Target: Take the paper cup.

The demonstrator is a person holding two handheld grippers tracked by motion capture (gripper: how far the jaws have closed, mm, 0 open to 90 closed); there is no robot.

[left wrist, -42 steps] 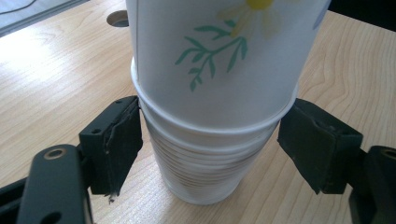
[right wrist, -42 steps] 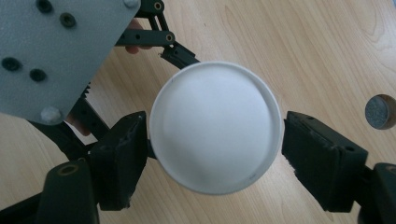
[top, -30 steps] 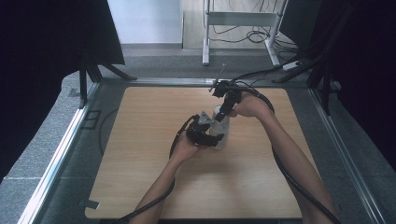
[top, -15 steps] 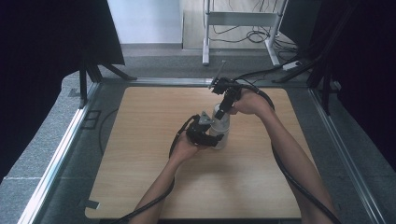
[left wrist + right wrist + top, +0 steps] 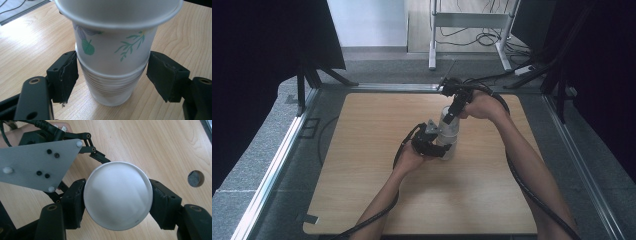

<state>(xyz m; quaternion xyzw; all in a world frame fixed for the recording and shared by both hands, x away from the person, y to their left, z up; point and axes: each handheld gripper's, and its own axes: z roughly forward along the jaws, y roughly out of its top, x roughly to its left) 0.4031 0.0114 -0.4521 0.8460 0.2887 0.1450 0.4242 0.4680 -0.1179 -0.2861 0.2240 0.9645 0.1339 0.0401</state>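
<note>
— Paper cups, nested: I have the top cup [image 5: 118, 195] pinched between my right gripper [image 5: 453, 113] jaws from above, and over the last second it has risen a little out of the stack [image 5: 113, 87].

— And your left gripper [image 5: 432, 142]?

— Its jaws stand just beside the lower rims; one pad seems to touch, the other shows a sliver of gap, so I cannot tell whether it truly clamps. The lift means, I judge, that the separating has begun.

— Room to move?

— Plenty. The stack sits mid-table [image 5: 362, 200], well away from every edge, and a small hole [image 5: 195, 178] lies clear to one side. Straight up is open.
</note>
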